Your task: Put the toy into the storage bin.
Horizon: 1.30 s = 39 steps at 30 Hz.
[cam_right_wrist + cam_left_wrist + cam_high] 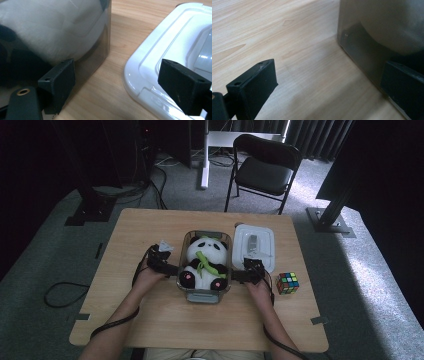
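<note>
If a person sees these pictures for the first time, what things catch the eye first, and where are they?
First comes the panda plush, sitting inside a clear container at the middle of the wooden table. The left gripper and the right gripper sit at the container's two sides, jaws open. To the right lie a white lid and, nearer the person, a colourful puzzle cube.

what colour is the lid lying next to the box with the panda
White; the lid shows best in the high view, right of the clear box.

left tool (172,269) jaws wide apart, right tool (238,275) jaws likewise, forearms converging
</note>
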Tool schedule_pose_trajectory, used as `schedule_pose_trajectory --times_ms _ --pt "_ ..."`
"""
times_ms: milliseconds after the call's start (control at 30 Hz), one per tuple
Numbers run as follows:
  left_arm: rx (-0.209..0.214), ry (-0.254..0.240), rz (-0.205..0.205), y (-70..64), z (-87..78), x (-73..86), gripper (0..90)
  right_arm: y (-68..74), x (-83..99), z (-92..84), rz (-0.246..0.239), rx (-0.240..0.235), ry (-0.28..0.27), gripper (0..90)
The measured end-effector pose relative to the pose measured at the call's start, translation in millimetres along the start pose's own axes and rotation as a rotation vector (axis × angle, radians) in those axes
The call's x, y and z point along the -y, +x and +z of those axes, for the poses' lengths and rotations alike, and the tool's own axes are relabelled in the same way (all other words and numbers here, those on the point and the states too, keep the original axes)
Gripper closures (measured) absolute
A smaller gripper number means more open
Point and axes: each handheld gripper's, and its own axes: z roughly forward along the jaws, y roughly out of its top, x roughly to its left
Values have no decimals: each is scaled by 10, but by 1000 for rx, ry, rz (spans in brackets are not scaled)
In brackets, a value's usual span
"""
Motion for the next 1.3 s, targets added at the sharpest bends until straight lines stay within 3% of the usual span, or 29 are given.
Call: schedule_pose_trajectory --times_ms 300,567,800,1000,1100,1167,1233,1300 --pt "22 7 41 -216 -133 103 15 -2 123 -128 4 -39 11 159" --pt "55 12 61 -339 -199 161 15 39 219 -259 -9 -39 21 169" --pt "67 0 49 -369 -221 212 15 100 340 -363 14 -54 15 178" --pt "70 -12 50 -354 -221 230 15 137 390 -413 -12 -42 26 171" --pt "85 -27 27 -331 -206 250 14 121 382 -443 12 -48 27 146" --pt "91 -37 17 -318 -198 260 13 135 349 -471 4 -29 54 131" --pt "96 -44 18 -306 -187 268 14 143 316 -534 14 -27 29 131" --pt "104 -52 18 -297 -179 273 14 137 284 -596 20 7 8 125"
